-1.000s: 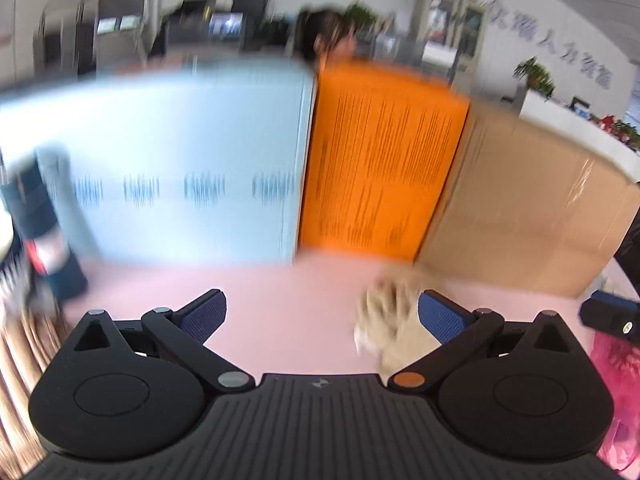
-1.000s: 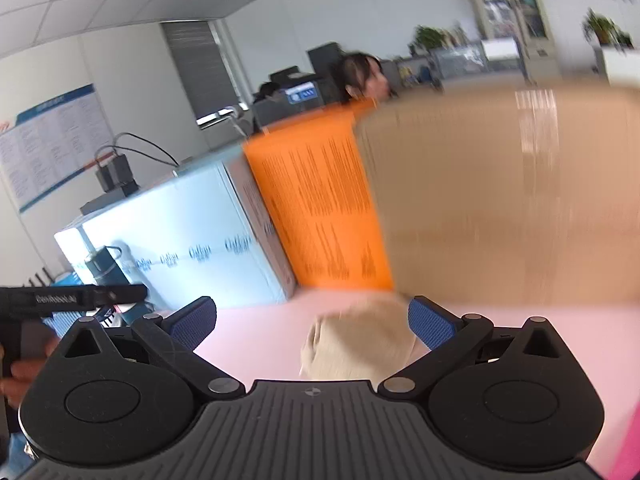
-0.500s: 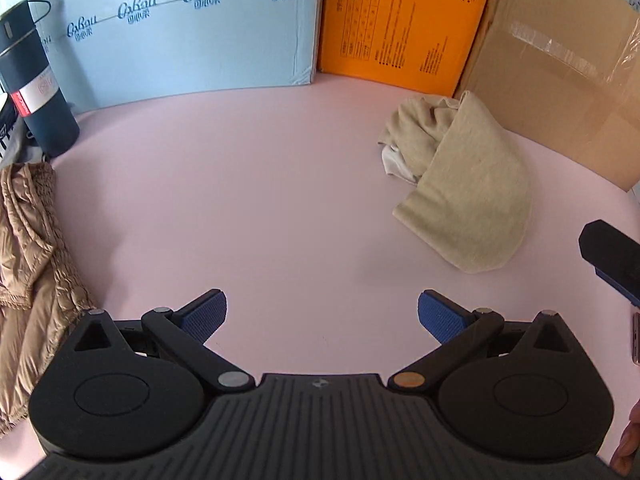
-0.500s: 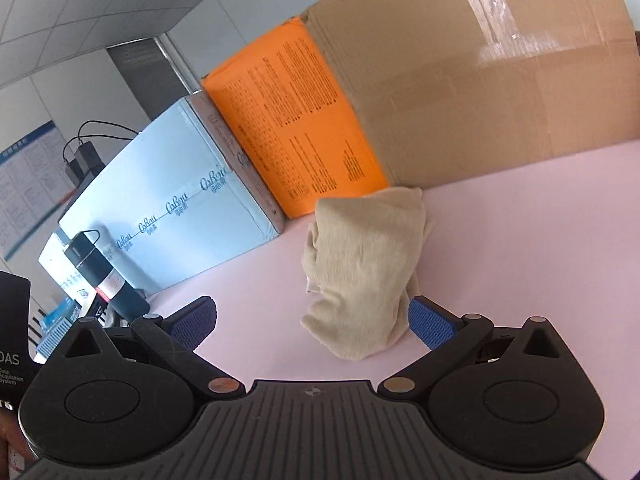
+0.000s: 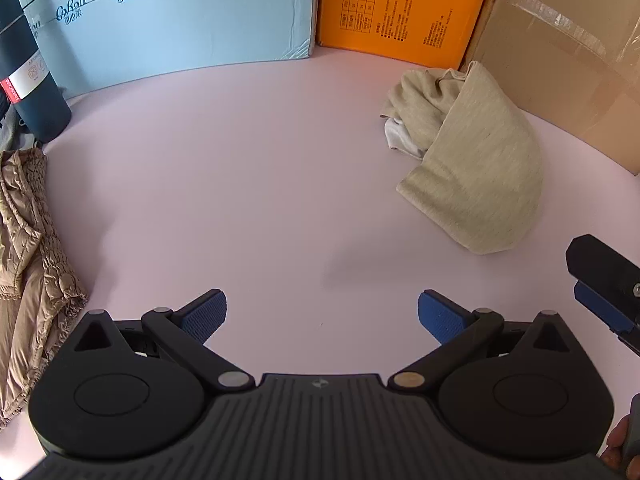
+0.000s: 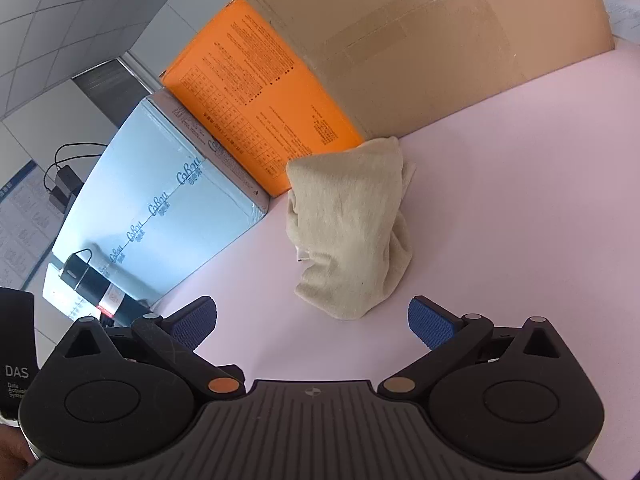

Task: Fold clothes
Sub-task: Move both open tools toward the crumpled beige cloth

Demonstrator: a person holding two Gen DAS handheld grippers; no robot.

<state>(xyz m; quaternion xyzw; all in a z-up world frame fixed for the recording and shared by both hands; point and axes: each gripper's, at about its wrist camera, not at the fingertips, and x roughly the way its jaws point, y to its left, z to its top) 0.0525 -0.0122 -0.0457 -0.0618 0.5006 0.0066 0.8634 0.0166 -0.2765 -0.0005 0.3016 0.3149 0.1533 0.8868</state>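
A crumpled beige garment (image 5: 472, 160) lies on the pink table (image 5: 248, 184) at the far right, close to the orange and brown boxes. It also shows in the right wrist view (image 6: 352, 232), straight ahead of my right gripper. My left gripper (image 5: 322, 316) is open and empty over bare table, left of and nearer than the garment. My right gripper (image 6: 312, 324) is open and empty, just short of the garment's near edge. One finger of the right gripper (image 5: 604, 280) shows at the right edge of the left wrist view.
A light blue box (image 5: 172, 20), an orange box (image 5: 400, 4) and a brown cardboard box (image 5: 560, 56) line the table's far side. A dark flask (image 5: 28, 80) stands at the far left. A tan puffer jacket (image 5: 28, 264) lies along the left edge.
Both grippers have tilted down from looking over the boxes to looking at the table. Since half a second ago both have moved slightly closer to the garment. Both stay open.
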